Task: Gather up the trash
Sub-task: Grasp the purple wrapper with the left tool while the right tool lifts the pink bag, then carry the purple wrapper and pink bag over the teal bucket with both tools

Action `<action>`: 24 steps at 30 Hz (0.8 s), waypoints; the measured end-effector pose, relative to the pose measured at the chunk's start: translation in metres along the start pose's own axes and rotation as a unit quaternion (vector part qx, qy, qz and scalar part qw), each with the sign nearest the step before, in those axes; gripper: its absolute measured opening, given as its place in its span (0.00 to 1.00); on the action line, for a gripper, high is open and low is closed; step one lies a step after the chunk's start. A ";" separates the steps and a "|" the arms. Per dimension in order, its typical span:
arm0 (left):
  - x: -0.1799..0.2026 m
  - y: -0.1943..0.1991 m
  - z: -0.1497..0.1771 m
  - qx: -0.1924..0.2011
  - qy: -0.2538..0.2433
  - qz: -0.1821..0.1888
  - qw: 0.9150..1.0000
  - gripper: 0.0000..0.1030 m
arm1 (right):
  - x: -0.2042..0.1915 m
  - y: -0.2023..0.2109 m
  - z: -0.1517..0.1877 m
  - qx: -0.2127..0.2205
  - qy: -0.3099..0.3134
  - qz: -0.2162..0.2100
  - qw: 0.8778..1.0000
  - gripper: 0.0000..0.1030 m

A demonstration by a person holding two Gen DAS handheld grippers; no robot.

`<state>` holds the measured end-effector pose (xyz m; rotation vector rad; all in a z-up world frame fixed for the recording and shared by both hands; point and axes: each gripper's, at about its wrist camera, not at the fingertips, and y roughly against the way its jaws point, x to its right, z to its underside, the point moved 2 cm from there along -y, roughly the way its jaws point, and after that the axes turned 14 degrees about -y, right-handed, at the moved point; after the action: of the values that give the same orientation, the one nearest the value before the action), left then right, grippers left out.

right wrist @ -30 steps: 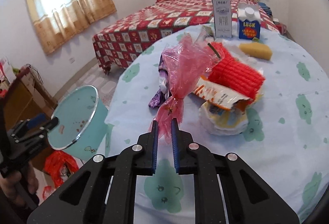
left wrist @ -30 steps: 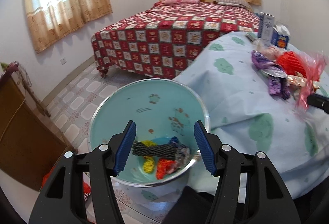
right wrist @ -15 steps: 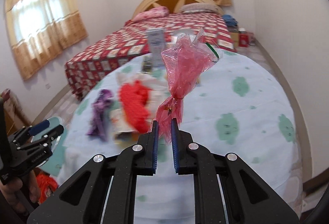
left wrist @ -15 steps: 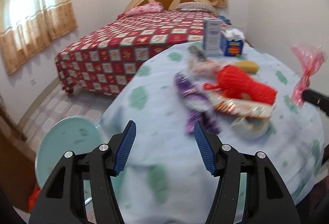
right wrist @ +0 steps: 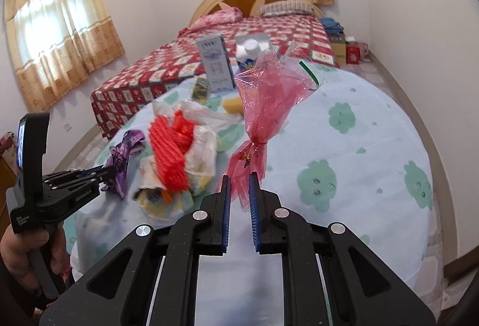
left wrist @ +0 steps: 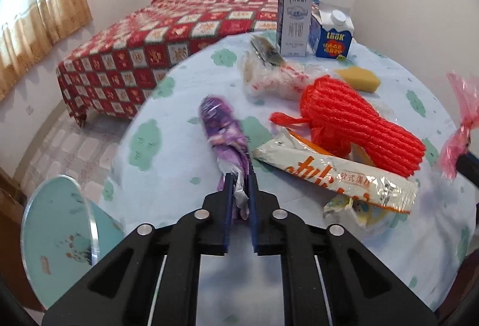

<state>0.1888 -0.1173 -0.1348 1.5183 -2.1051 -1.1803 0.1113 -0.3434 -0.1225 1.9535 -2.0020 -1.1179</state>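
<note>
Crumpled purple wrapper (left wrist: 223, 131) pinched in left fingers (left wrist: 229, 197); translucent pink cellophane (right wrist: 269, 104) in right fingers (right wrist: 254, 197).

red mesh bag (left wrist: 356, 122) crowding snack packet (left wrist: 335, 173)

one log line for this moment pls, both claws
left claw: shut on purple wrapper, on table | right claw: shut on pink cellophane bag, held up | trash bin: at table edge
</note>
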 end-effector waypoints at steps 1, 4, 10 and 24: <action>-0.006 0.008 0.003 0.002 0.000 0.001 1.000 0.09 | -0.003 0.001 -0.001 0.003 0.001 -0.004 1.000 0.12; -0.022 0.030 0.013 0.014 0.001 -0.009 1.000 0.09 | -0.019 0.008 -0.006 0.014 0.010 -0.021 1.000 0.12; -0.059 0.072 0.041 0.033 0.015 -0.037 0.999 0.09 | -0.064 0.015 -0.005 0.019 0.045 -0.057 0.997 0.13; -0.128 0.121 0.097 0.046 0.054 -0.101 0.992 0.09 | -0.170 -0.018 0.028 -0.020 0.132 -0.115 0.984 0.12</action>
<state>0.0995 0.0533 -0.0764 1.8302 -1.9971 -1.0504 0.1360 -0.1754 -0.0860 2.2206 -1.6435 -0.8756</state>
